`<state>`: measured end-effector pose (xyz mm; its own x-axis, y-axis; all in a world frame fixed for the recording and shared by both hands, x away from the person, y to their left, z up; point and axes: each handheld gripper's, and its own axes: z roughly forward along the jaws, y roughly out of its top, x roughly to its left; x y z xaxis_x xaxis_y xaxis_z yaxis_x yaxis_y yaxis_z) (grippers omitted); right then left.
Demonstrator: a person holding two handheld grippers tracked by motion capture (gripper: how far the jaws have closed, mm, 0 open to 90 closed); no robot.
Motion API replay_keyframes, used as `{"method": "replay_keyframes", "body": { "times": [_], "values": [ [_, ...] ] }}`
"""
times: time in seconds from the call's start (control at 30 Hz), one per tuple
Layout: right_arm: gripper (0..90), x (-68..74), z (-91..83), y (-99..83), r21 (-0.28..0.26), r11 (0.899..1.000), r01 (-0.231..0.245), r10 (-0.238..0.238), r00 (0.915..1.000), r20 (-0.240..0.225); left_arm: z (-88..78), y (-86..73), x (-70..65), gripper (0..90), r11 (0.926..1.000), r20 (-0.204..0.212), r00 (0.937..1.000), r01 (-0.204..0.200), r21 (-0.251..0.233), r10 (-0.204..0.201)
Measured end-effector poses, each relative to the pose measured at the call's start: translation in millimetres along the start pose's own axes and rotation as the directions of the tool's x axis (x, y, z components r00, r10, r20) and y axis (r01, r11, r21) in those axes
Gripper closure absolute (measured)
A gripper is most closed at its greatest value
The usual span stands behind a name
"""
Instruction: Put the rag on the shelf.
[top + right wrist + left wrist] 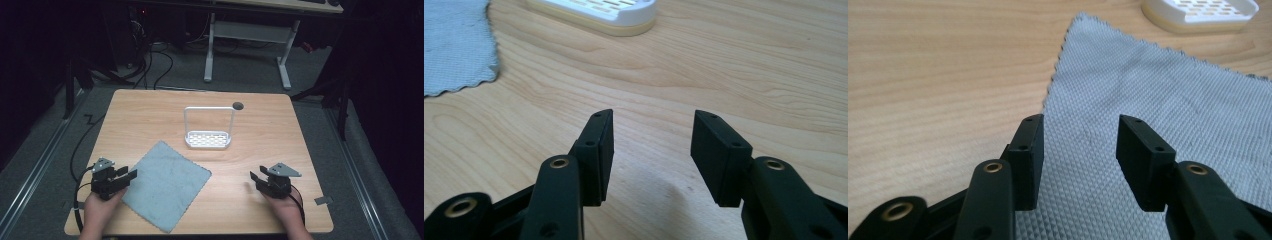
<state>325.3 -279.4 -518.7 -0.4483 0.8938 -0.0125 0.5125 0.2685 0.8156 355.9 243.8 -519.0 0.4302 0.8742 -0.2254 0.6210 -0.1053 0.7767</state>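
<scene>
Two grippers low in my frame. Left gripper, lower left, jaws wide, over edge of grey cloth. Right gripper, lower right, jaws wide, over bare desk. White rack upright at centre, beyond cloth.

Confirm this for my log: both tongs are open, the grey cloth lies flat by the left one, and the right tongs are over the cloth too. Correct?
Not quite. The right tongs are over bare wooden table, not the grey cloth; the right gripper view shows it, with the cloth off to one side. The rest holds: both are open, and the cloth lies flat under the left tongs.
</scene>
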Motion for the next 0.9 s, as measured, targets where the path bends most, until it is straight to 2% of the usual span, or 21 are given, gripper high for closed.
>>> {"method": "replay_keyframes", "body": {
  "times": [0.07,0.33,0.37,0.4,0.43,0.47,0.5,0.53,0.6,0.63,0.73,0.77,0.83,0.87,0.9],
  "values": [
    [52.5,2.8,0.9,0.4,0.001,1.0,0.013,-0.013,0.9999,-0.005,-2.5,2.2,-0.6,55.3,0.9998,0.001,1.0,-0.007,-0.02,0.007],
    [53.2,7.2,4.0,1.5,0.002,0.999,0.033,-0.033,0.9993,-0.016,0.4,0.0,-2.2,55.6,0.9998,0.015,0.9997,-0.02,0.0,0.02],
    [54.5,10.7,4.6,2.8,-0.006,1.0,0.021,-0.021,0.9991,-0.036,0.6,0.1,-2.7,59.7,0.9997,0.018,0.9995,-0.025,0.002,0.025],
    [54.5,10.7,4.6,2.8,-0.006,1.0,0.021,-0.021,0.9991,-0.036,1.1,-0.1,-3.8,59.7,0.9995,0.024,0.9992,-0.031,0.005,0.031],
    [58.3,20.6,5.7,6.7,-0.021,1.0,0.013,-0.014,0.9973,-0.072,2.4,-0.9,-6.4,66.8,0.9981,0.036,0.998,-0.053,0.032,0.052],
    [60.6,27.4,7.8,9.9,-0.027,0.999,0.025,-0.027,0.9955,-0.091,3.6,-1.6,-8.0,70.5,0.9967,0.04,0.9973,-0.063,0.051,0.061],
    [60.6,27.4,7.8,9.9,-0.027,0.999,0.025,-0.027,0.9955,-0.091,3.6,-1.6,-8.0,75.3,0.9967,0.04,0.9973,-0.063,0.051,0.061],
    [71.1,44.4,13.4,17.4,-0.011,0.998,0.062,-0.063,0.9902,-0.125,7.1,-3.5,-11.2,78.9,0.9917,0.042,0.9954,-0.089,0.092,0.086],
    [83.5,63.1,19.9,24.4,-0.016,0.995,0.102,-0.103,0.9817,-0.16,11.2,-5.2,-14.6,83.9,0.9847,0.04,0.9928,-0.117,0.129,0.113],
    [88.4,72.2,24.6,28.8,-0.007,0.995,0.104,-0.104,0.9779,-0.182,12.9,-6.1,-15.8,86.0,0.9804,0.037,0.9912,-0.131,0.147,0.127],
    [90.0,100.2,42.2,39.8,0.017,0.993,0.116,-0.108,0.9602,-0.258,13.5,-7.3,-16.5,89.9,0.9798,0.035,0.9906,-0.136,0.147,0.132],
    [90.0,100.2,42.2,39.8,0.017,0.993,0.116,-0.108,0.9602,-0.258,13.5,-7.3,-16.5,90.0,0.9798,0.035,0.9906,-0.136,0.147,0.132],
    [90.0,119.7,53.0,44.6,0.034,0.987,0.16,-0.143,0.9469,-0.288,12.9,-8.5,-16.1,90.0,0.9801,0.048,0.9901,-0.138,0.143,0.132],
    [90.0,131.1,60.3,46.7,0.048,0.979,0.196,-0.173,0.9379,-0.301,12.7,-8.7,-16.3,90.0,0.9798,0.053,0.9897,-0.139,0.143,0.133],
    [90.0,136.9,64.3,47.5,0.054,0.976,0.212,-0.187,0.9348,-0.302,12.4,-9.0,-16.9,90.0,0.9794,0.058,0.9894,-0.141,0.145,0.133]
  ]
}}
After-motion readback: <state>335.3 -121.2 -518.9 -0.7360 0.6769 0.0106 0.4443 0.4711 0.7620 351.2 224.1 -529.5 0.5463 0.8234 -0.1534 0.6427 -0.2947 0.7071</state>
